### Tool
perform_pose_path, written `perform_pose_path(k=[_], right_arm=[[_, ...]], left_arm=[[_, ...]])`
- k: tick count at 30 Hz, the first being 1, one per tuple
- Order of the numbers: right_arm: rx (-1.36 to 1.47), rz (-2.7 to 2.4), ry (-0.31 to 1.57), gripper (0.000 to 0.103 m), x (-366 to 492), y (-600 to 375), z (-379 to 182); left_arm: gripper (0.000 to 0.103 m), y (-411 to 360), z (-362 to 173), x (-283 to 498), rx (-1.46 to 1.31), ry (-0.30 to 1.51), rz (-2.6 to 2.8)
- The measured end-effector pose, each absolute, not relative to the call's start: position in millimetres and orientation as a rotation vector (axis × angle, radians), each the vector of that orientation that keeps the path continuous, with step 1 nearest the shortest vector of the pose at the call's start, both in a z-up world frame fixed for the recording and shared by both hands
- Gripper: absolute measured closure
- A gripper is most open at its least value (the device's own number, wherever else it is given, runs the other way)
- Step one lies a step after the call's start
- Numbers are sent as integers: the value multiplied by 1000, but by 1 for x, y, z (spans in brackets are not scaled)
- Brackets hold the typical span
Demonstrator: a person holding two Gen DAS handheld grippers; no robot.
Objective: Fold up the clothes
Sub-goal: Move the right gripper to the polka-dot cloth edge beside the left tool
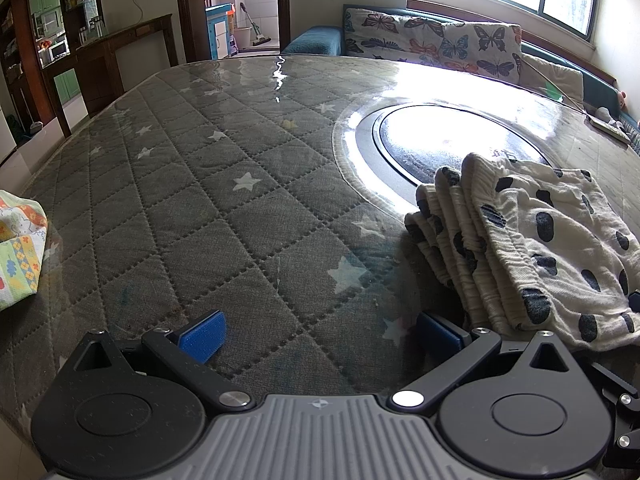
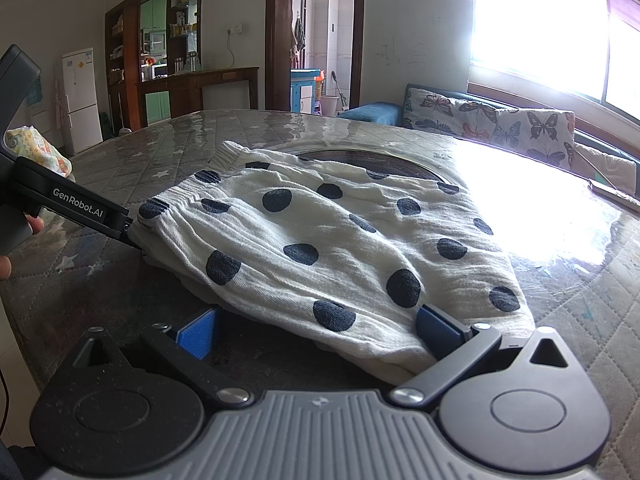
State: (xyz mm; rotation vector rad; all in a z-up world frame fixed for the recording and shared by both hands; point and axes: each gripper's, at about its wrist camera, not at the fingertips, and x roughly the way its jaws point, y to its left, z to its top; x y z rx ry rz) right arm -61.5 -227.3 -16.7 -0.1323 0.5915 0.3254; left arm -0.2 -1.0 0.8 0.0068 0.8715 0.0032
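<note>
1 folded white garment w/ dark dots [image 2: 340, 240] on the bench [image 1: 208, 216]. 1 more cloth, pastel print [image 1: 18, 248], bunched at the bench's far left edge. 2 grippers: left gripper [image 1: 320, 334], right gripper [image 2: 320, 330], each w/ 2 blue pads, jaws wide apart on both. 1 round dark inset [image 1: 432, 140] in the bench top. 1 butterfly-print cushion [image 1: 432, 40] behind. 1 white fridge [image 2: 82, 100].
</note>
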Motion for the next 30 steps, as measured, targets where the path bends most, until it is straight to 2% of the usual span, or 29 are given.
perform_pose_path(k=[17, 25, 30], right_arm=[[-146, 334, 586, 0, -65, -226, -14], [-221, 385, 536, 0, -73, -216, 6], [-312, 519, 518, 9, -76, -191, 22]], left_arm=[[0, 0, -2, 4, 14, 886, -11], [0, 4, 2, 5, -11, 909, -20], [0, 15, 7, 5, -62, 923, -15]])
